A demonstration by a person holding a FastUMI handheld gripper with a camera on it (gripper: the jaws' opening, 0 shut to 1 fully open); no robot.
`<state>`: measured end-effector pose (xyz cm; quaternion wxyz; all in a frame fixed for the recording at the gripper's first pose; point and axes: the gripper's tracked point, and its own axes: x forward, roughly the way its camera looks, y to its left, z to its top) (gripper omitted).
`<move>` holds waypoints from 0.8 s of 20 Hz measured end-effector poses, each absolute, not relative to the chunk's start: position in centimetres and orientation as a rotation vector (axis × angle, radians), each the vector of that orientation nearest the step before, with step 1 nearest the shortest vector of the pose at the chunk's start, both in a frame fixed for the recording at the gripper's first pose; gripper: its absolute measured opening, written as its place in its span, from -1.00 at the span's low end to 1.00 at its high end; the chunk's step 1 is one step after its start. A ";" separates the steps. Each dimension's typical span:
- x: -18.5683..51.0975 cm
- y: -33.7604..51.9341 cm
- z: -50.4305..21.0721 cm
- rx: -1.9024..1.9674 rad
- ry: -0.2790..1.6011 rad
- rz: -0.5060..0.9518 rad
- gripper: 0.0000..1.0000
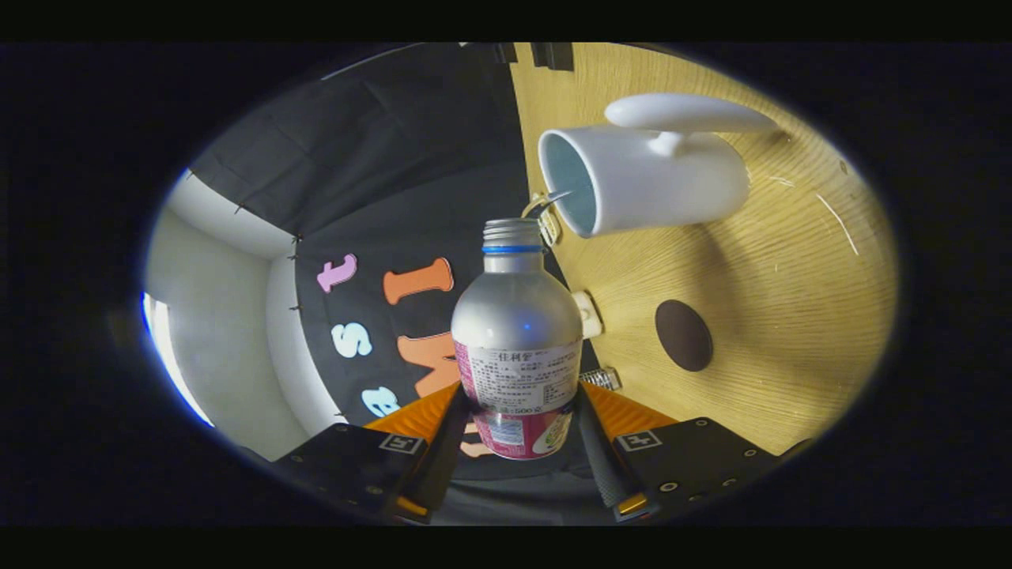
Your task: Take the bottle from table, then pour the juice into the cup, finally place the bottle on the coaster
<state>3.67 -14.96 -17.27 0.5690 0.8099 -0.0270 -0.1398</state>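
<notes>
Pour step: your tool [518, 411] is clamped on the bottle [516, 340], tilted mouth toward the cup [640, 186]; next, tip further over its rim, then the coaster [683, 335].

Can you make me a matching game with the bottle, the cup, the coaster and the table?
Things:
1. bottle
2. cup
3. coaster
4. table

Descriptions:
A. white with a handle
B. small dark round disc
C. light wood grain
D. silver, held between the fingers of the gripper

Pairs: 1-D, 2-A, 3-B, 4-C. The bottle's open neck points toward the mouth of the cup.
</notes>
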 end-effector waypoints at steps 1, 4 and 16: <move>3.7 -15.2 -17.5 1.903 -0.068 -0.330 0.47; 4.0 -15.6 -17.2 1.906 -0.079 -0.334 0.47; 4.9 -16.1 -16.5 1.932 -0.134 -0.326 0.46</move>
